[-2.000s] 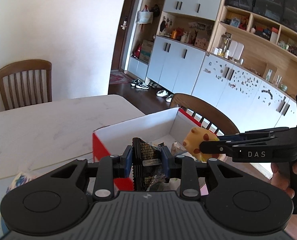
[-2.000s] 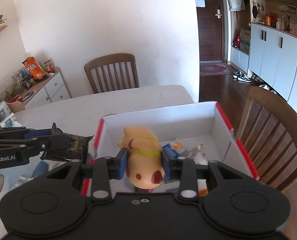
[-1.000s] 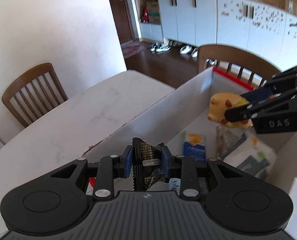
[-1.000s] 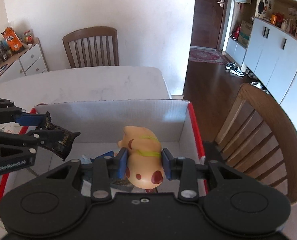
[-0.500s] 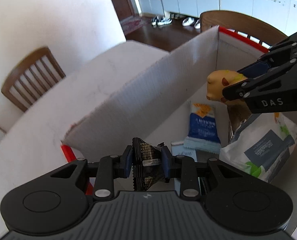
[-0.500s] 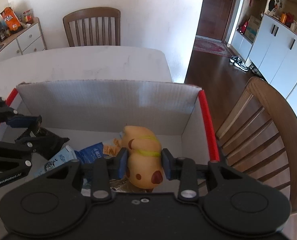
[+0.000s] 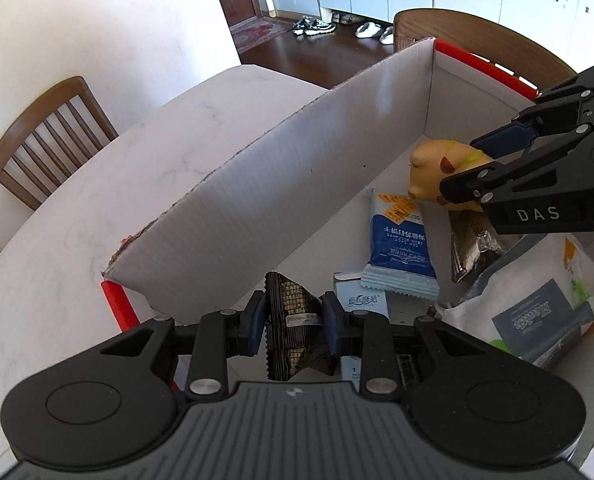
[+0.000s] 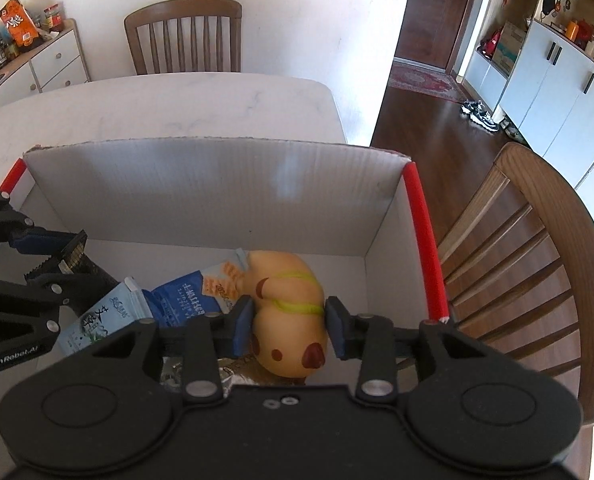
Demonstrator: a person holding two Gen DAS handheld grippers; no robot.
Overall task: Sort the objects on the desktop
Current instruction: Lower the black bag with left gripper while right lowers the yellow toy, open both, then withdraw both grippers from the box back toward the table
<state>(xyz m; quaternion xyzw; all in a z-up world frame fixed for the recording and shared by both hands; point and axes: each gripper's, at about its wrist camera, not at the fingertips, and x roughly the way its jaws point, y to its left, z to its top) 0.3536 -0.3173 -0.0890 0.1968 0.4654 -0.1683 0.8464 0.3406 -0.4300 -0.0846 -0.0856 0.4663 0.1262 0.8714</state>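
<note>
My left gripper [image 7: 293, 322] is shut on a black snack packet [image 7: 295, 316] and holds it low inside the near left corner of the white cardboard box [image 7: 297, 152]. My right gripper [image 8: 289, 320] is shut on a yellow toy pig [image 8: 287, 312] with brown spots, low inside the right end of the box [image 8: 217, 184]. The pig [image 7: 437, 172] and the right gripper [image 7: 473, 172] also show in the left wrist view. The left gripper [image 8: 59, 264] with its packet [image 8: 85, 270] shows at the left of the right wrist view.
The box holds a blue snack packet [image 7: 399, 248], a light-blue carton [image 8: 105, 316], a silver foil pack [image 7: 471, 240] and a white bag [image 7: 537, 308]. The box stands on a white marble table [image 8: 177, 108]. Wooden chairs stand at the far side [image 8: 183, 36] and at the right [image 8: 529, 264].
Both grippers have gone down deeper into the box with their loads. The pig now sits just above the packets on the box floor.
</note>
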